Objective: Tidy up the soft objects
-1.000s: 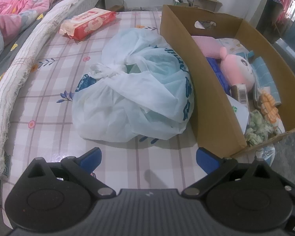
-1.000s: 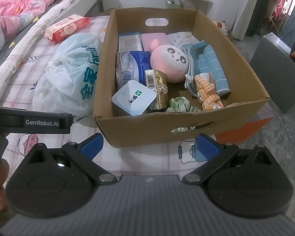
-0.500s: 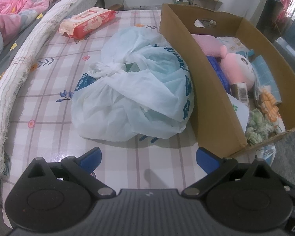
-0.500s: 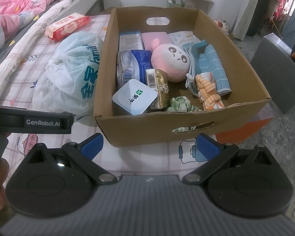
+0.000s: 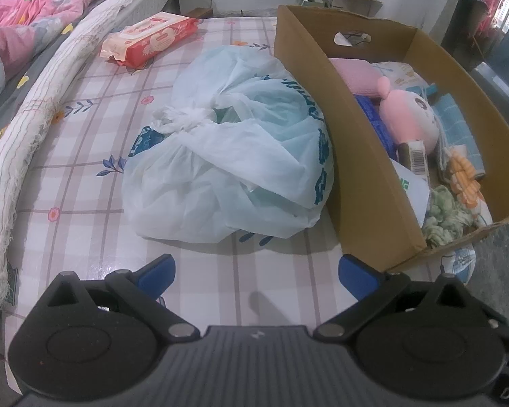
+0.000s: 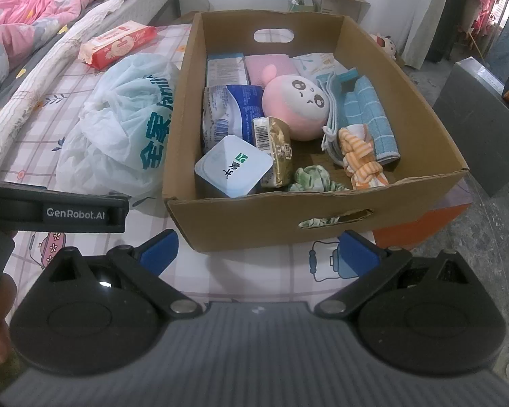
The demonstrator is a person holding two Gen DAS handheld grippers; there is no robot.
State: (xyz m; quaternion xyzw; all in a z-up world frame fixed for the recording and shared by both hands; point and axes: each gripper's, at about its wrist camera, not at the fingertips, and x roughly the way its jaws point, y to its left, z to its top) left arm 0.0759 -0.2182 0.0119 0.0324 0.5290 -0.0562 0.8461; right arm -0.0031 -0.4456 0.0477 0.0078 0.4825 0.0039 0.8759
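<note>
Left gripper spread wide, empty, low over the checked tablecloth, facing a knotted white plastic bag pressed against the cardboard box. Right gripper equally wide apart, holding nothing, just short of the box's near wall. Inside the box: pink plush toy, blue striped towel, orange striped cloth, green scrunchie, white square tub. Red wet-wipes pack lying well beyond the bag.

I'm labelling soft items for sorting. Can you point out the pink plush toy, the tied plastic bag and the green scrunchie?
pink plush toy (image 6: 297, 107): right wrist view, on its face.
tied plastic bag (image 5: 234, 169): left wrist view, on its body.
green scrunchie (image 6: 310, 178): right wrist view, on its ruffled fabric.
</note>
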